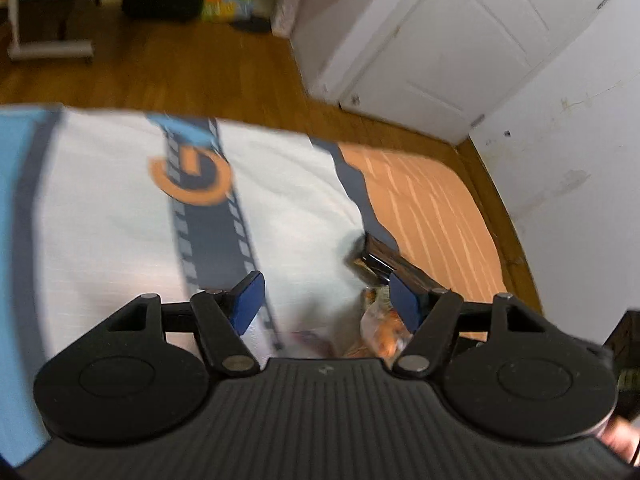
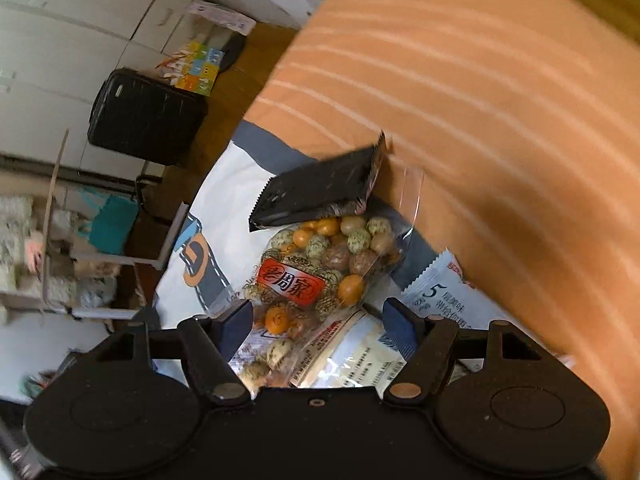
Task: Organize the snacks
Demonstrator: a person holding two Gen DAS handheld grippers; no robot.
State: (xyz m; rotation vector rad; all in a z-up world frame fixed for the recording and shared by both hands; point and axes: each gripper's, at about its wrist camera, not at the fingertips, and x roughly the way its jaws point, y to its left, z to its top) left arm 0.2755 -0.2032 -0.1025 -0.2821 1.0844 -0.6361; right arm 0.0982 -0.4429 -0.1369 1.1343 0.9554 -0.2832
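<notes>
Clear bag of coated nuts (image 2: 320, 276) lying on the white bedsheet (image 2: 236, 168), long axis running straight away from the right gripper (image 2: 318, 320), near end already between its spread, empty fingers. Black packet (image 2: 320, 194) resting across the bag's far end; pale sachet (image 2: 440, 300) just right of the bag. Left gripper (image 1: 326, 300) also wide open, empty, with the bag (image 1: 384, 328) off by its right finger, so farther off. Right hand better placed, probably.

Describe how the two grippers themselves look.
Both look alike. The left gripper and right gripper each have a black ribbed body, two round black discs, black link arms with silver pivot pins, and blue pads on the fingers. No cables or sleeves show.
</notes>
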